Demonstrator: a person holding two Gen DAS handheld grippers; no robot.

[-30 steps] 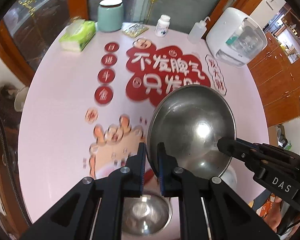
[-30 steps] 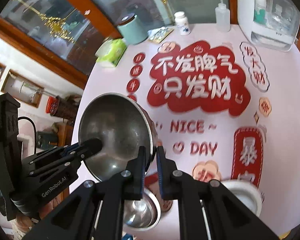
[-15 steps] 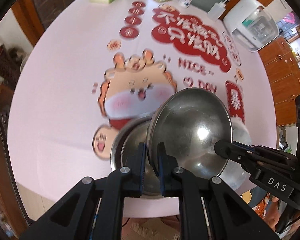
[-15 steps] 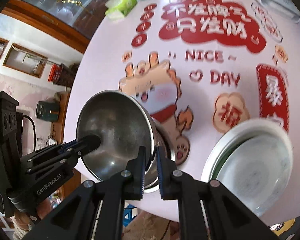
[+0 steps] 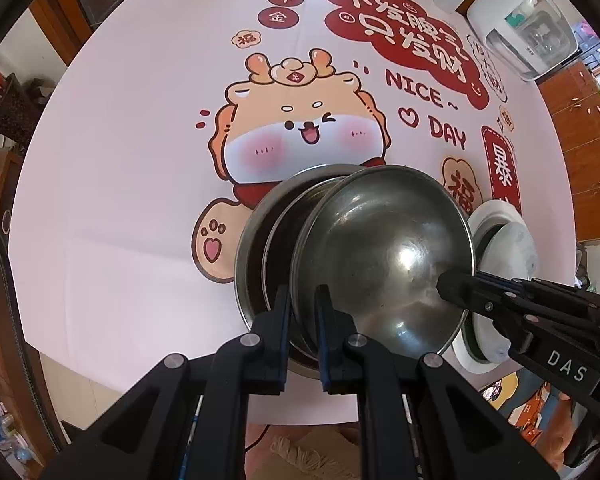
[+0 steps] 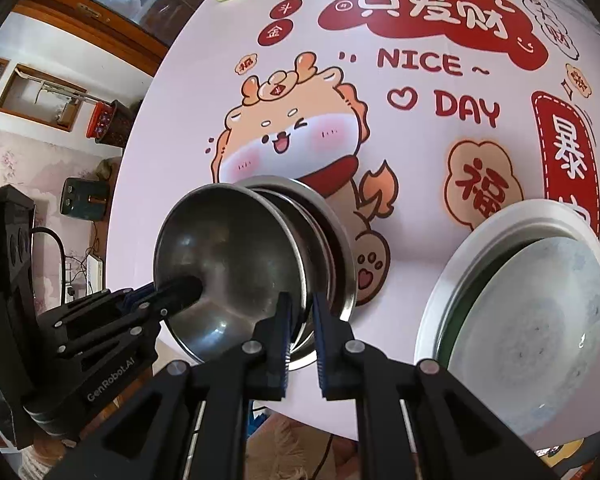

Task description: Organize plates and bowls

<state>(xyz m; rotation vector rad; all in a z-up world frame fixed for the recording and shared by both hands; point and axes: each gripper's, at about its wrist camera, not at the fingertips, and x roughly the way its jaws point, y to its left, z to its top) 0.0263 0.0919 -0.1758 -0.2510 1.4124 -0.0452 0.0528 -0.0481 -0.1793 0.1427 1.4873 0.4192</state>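
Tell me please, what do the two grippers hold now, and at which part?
Both hold one steel bowl by its rim: left gripper and right gripper on opposite edges.

Your left gripper [image 5: 302, 322] pinches the near rim of a shiny metal bowl [image 5: 380, 256]. Your right gripper [image 5: 456, 288] grips its far side. The bowl is tilted over two more metal bowls [image 5: 260, 240] on the pink table [image 5: 120, 160]. White plates [image 5: 508, 236] sit just beside them.
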